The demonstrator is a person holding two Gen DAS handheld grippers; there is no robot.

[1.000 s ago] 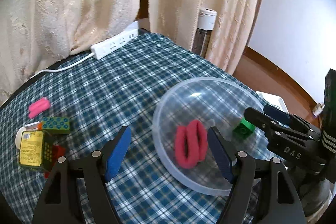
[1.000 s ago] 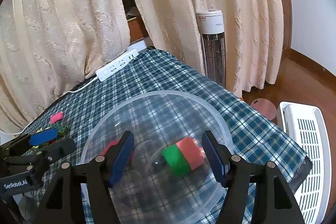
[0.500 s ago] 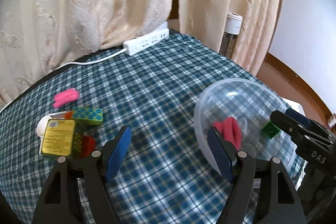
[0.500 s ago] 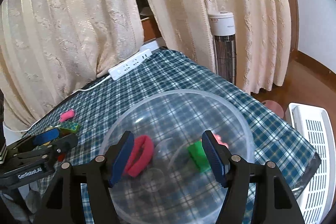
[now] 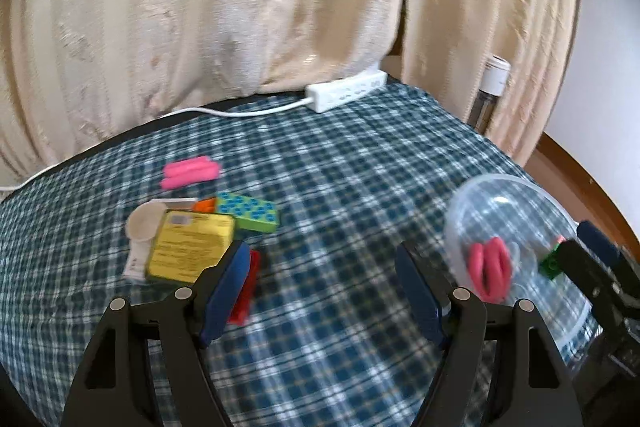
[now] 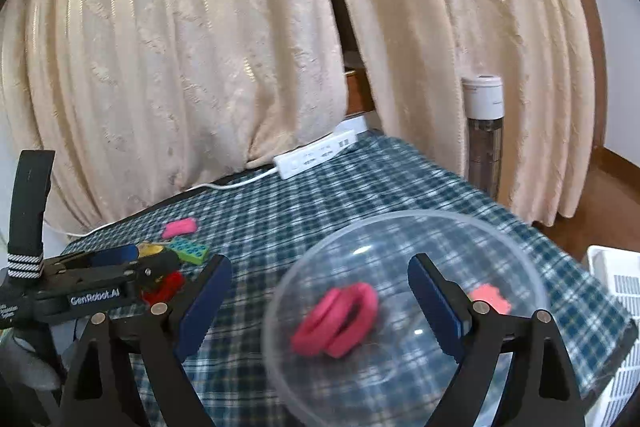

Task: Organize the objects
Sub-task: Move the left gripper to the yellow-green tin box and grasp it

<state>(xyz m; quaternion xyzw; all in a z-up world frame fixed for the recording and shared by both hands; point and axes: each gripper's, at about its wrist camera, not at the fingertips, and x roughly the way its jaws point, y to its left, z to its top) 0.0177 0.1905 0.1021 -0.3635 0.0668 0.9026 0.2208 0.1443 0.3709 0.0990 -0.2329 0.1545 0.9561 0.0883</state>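
A clear plastic bowl (image 5: 516, 195) (image 6: 404, 227) stands at the right of the checked table and holds a red hair band (image 5: 490, 269) (image 6: 338, 315), a green brick (image 5: 550, 263) and a salmon piece (image 6: 490, 301). My left gripper (image 5: 320, 291) is open and empty, above bare cloth between the bowl and a pile of objects. In the pile are a yellow box (image 5: 188, 247), a green studded brick (image 5: 250, 213), a red piece (image 5: 246, 285) by my left finger, and a pink band (image 5: 190, 173). My right gripper (image 6: 320, 303) is open and empty, over the bowl's near left rim.
A white power strip (image 5: 346, 91) with its cord lies at the table's far edge under cream curtains. A white round lid (image 5: 144, 225) sits beside the yellow box. A tower fan (image 6: 484, 131) stands beyond the table's right edge, and a white slatted crate (image 6: 616, 327) is on the floor.
My left gripper has swung left, away from the bowl and toward the pile of objects. The right gripper has drawn back and left, so the bowl sits further right in its view.
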